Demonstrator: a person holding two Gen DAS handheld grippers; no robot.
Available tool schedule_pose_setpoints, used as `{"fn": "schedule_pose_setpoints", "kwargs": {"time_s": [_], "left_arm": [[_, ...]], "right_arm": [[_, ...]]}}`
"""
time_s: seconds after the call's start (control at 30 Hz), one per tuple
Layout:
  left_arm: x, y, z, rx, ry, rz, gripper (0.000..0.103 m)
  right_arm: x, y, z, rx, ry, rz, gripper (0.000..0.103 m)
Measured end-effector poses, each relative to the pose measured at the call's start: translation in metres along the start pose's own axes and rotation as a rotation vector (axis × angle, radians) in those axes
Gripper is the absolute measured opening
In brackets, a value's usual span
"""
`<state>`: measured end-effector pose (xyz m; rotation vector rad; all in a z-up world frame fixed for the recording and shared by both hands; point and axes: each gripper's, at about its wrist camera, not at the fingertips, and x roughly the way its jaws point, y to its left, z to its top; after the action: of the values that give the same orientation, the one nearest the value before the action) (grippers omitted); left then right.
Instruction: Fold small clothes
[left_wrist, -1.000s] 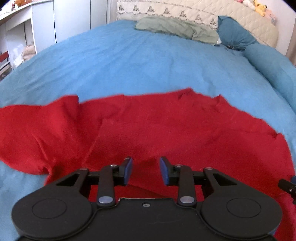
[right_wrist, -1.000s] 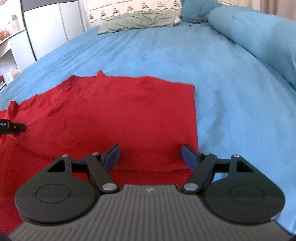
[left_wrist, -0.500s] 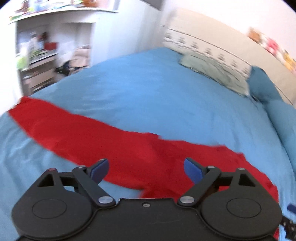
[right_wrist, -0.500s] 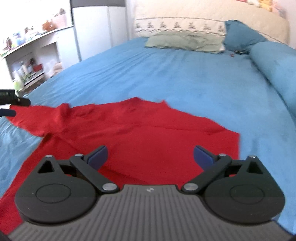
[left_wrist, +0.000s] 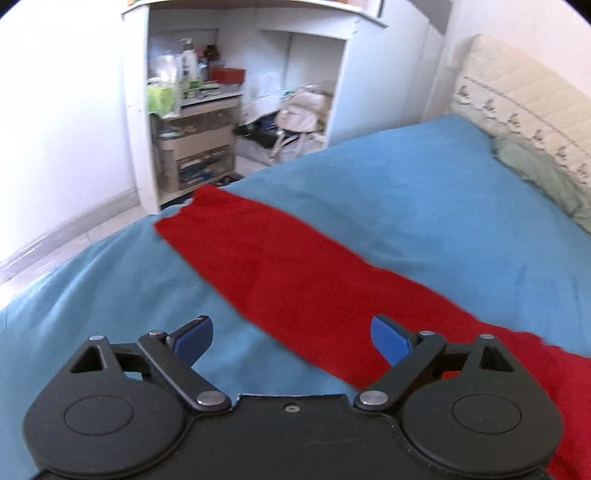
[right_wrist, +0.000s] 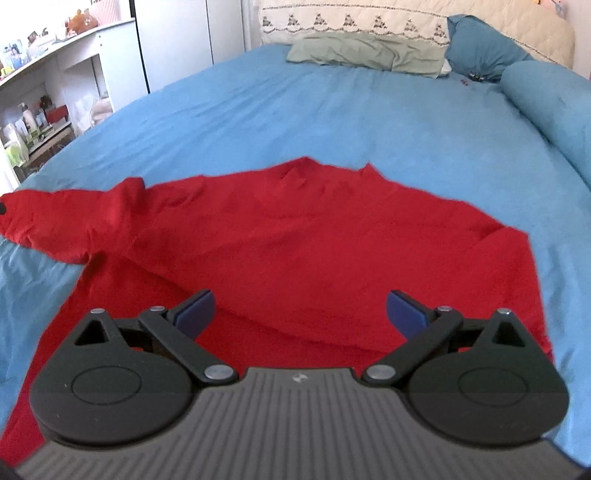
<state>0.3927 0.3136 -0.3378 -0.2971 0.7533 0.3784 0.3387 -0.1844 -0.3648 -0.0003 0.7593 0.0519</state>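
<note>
Lying spread across the blue bed sheet (right_wrist: 332, 110), a red long-sleeved garment (right_wrist: 314, 251) is seen from both wrist cameras. In the right wrist view its body is laid flat with the neckline toward the headboard, one sleeve is stretched out toward the left edge of the bed, and the right side appears folded in, giving a straight edge there. The right gripper (right_wrist: 299, 310) is held above the lower part of the garment, its blue-padded fingers (right_wrist: 194, 312) set wide apart and nothing gripped between them. In the left wrist view the outstretched sleeve (left_wrist: 280, 266) is shown running diagonally toward the bed's edge, its cuff end near the corner of the mattress. The left gripper (left_wrist: 291, 338) is held over that sleeve, its fingers (left_wrist: 389, 339) likewise spread wide and empty (whether they touch the cloth cannot be told). A grey-green pillow (right_wrist: 369, 53) is set against the quilted headboard (right_wrist: 406, 22), and white shelving (left_wrist: 229, 99) cluttered with bottles and boxes is visible beyond the bed.
</note>
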Motion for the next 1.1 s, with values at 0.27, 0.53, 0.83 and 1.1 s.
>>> {"fn": "schedule_pose_setpoints", "kwargs": {"time_s": [0.27, 0.53, 0.83, 1.1], "left_arm": [[0.039, 0.029, -0.005, -0.023, 0.012, 0.047, 0.068], [0.062, 0.019, 0.006, 0.072, -0.03, 0.082, 0.054], [0.061, -0.003, 0.018, 0.148, -0.054, 0.112, 0.006], [-0.014, -0.071, 0.022, 0.262, -0.21, 0.002, 0.006]], "right_arm": [[0.015, 0.015, -0.01, 0.005, 0.012, -0.05, 0.103], [0.026, 0.014, -0.013, 0.031, 0.009, -0.108, 0.103], [0.027, 0.008, -0.018, 0.112, 0.011, -0.151, 0.103], [0.006, -0.012, -0.011, 0.175, -0.029, -0.151, 0.103]]}}
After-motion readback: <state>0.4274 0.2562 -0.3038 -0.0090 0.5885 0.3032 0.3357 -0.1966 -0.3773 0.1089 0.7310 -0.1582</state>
